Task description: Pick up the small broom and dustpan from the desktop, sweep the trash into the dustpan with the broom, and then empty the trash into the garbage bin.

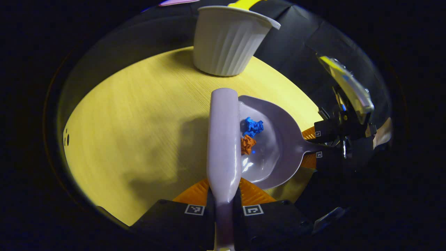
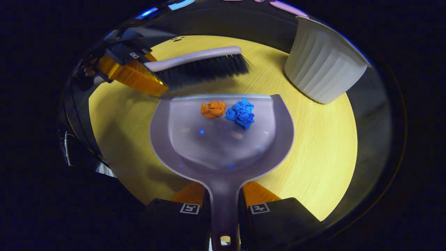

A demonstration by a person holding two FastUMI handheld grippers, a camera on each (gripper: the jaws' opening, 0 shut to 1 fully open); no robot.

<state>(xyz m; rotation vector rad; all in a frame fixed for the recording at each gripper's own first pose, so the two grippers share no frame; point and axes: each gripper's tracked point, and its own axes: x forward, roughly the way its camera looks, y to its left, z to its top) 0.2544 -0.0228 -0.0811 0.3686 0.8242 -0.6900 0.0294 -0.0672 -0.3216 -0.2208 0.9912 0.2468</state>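
My left gripper [image 1: 223, 205] is shut on the handle of the small lilac broom [image 1: 223, 139], which runs forward over the yellow table. In the right gripper view the broom [image 2: 198, 66] hangs with its dark bristles at the front lip of the lilac dustpan [image 2: 223, 139]. My right gripper [image 2: 224, 205] is shut on the dustpan's handle. An orange paper ball [image 2: 213, 109] and a blue paper ball [image 2: 241, 113] lie inside the pan near its lip. From the left gripper view the dustpan [image 1: 275, 146], blue ball [image 1: 253, 127] and orange ball [image 1: 247, 144] sit just right of the broom, with the right gripper [image 1: 312, 144] behind.
A white ribbed garbage bin [image 1: 228, 42] stands upright at the far side of the round yellow table [image 1: 139, 122]; in the right gripper view the bin [image 2: 322, 66] is at the upper right. The table edge curves close around the pan.
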